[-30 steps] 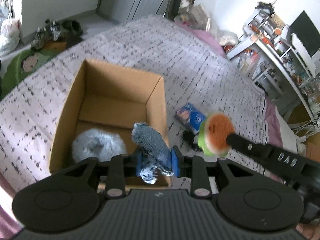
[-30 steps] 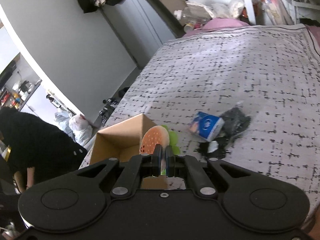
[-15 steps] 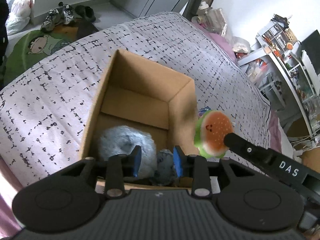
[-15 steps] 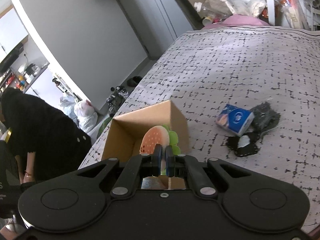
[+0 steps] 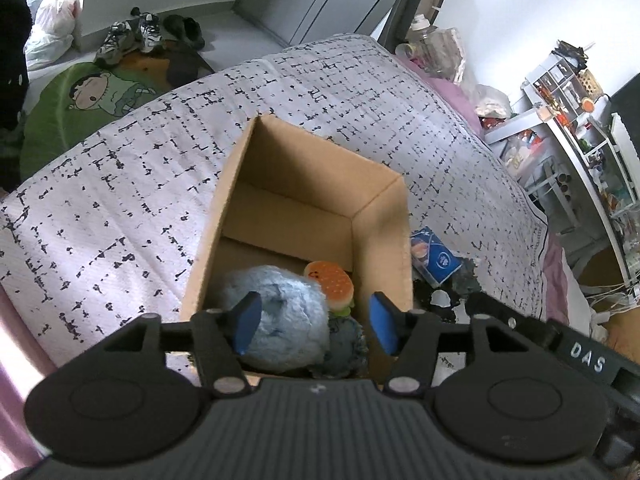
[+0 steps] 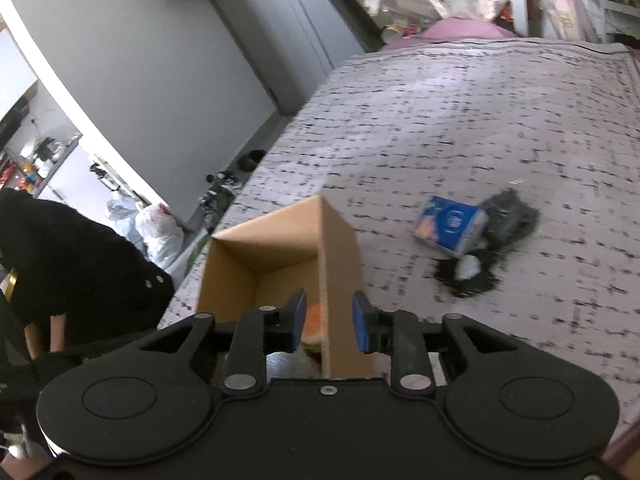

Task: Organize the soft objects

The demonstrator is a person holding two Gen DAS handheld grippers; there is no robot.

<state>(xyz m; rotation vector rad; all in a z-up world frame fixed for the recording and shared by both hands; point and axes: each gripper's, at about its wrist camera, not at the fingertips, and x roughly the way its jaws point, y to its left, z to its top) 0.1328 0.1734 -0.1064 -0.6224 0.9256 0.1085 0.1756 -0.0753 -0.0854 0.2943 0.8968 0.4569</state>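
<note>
An open cardboard box (image 5: 384,216) stands on the patterned bedspread (image 5: 120,208). Inside it lie a fluffy light-blue soft item (image 5: 280,320), a burger-shaped plush (image 5: 330,284) and a dark blue-grey knitted piece (image 5: 346,344). My left gripper (image 5: 314,326) is open and empty just above the box's near edge. My right gripper (image 6: 327,322) is open and empty over the box's right wall (image 6: 340,280); the burger plush (image 6: 314,326) shows below, between its fingers. A blue tissue pack (image 6: 450,226) and a black soft item (image 6: 492,248) lie on the bed to the right of the box.
A desk and shelves with clutter (image 5: 580,120) stand at the far right. Shoes (image 5: 132,38) and a green cartoon mat (image 5: 92,96) lie on the floor beyond the bed. A person in black (image 6: 60,272) bends at the left.
The left gripper opened and dropped the knitted piece into the box. The right gripper moved over the box, opened, and the burger plush fell in.
</note>
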